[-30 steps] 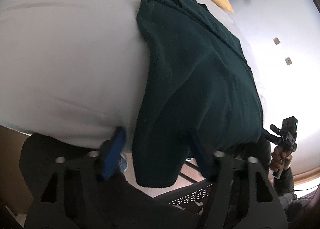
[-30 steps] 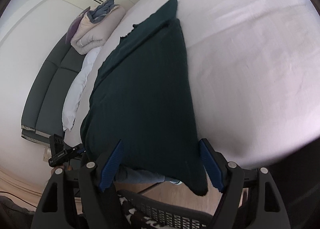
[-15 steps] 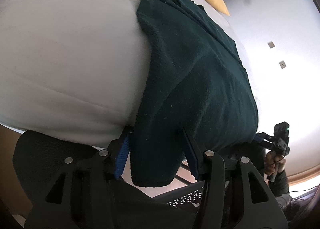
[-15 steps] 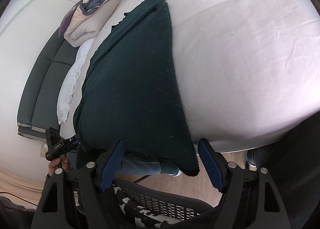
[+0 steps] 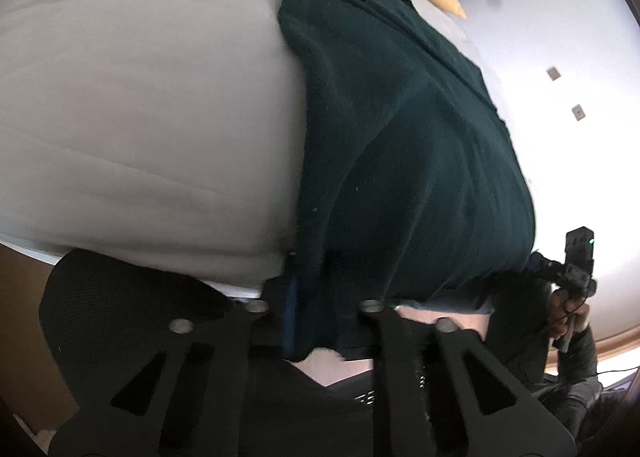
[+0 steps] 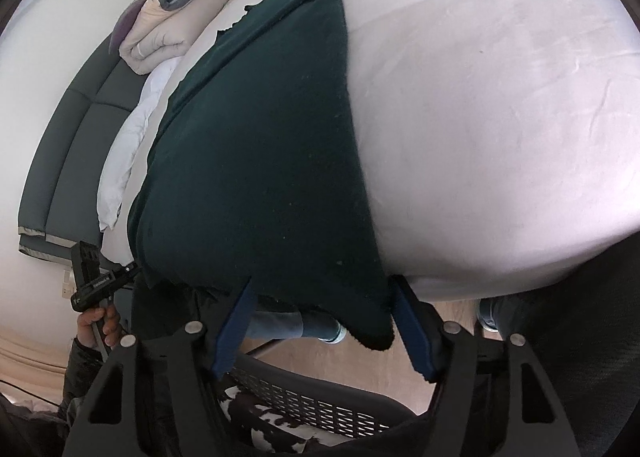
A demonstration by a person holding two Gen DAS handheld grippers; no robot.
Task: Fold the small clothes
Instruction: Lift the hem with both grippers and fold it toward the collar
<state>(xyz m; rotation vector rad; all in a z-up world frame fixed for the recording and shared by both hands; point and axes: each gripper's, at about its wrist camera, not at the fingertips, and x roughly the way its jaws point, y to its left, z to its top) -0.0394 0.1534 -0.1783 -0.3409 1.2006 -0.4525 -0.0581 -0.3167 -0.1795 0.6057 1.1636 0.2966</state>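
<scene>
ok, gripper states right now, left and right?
Left gripper: shut on the near corner of the green cloth.
Right gripper: jaws closing, the cloth's other near corner between them, not gripped yet.

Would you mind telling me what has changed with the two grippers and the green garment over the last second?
The left gripper closed onto the dark green garment's hanging near corner. The right gripper is closing around the other corner, its pads not yet pressing. The garment lies as before on the bed.
</scene>
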